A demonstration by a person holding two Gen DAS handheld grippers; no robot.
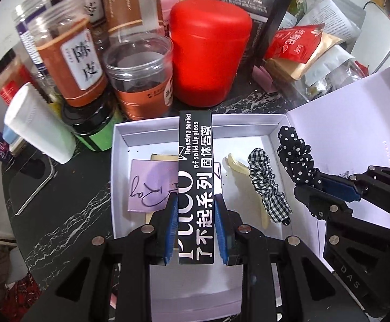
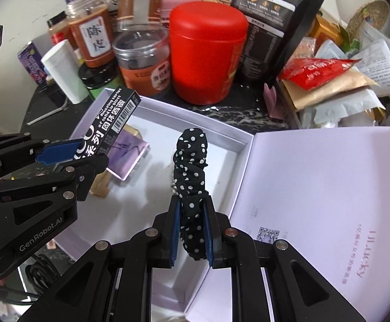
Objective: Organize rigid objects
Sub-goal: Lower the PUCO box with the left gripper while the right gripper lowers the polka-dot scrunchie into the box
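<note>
Left hand-held gripper is clamped on a long black lip-gloss carton with white lettering, holding it above the open white cardboard box. Right hand-held gripper grips a black white-dotted fabric scrunchie over the same box, beside its flipped-open pale lilac lid. Down on the box floor: a lilac signed card and a black-and-white checked scrunchie. Beyond, on the dark marbled counter, a red round canister stands among clear plastic jars.

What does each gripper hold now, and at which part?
Left gripper: black lip gloss carton, pinched at its near end. Right gripper: black polka-dot fabric scrunchie, pinched at its lower end.
</note>
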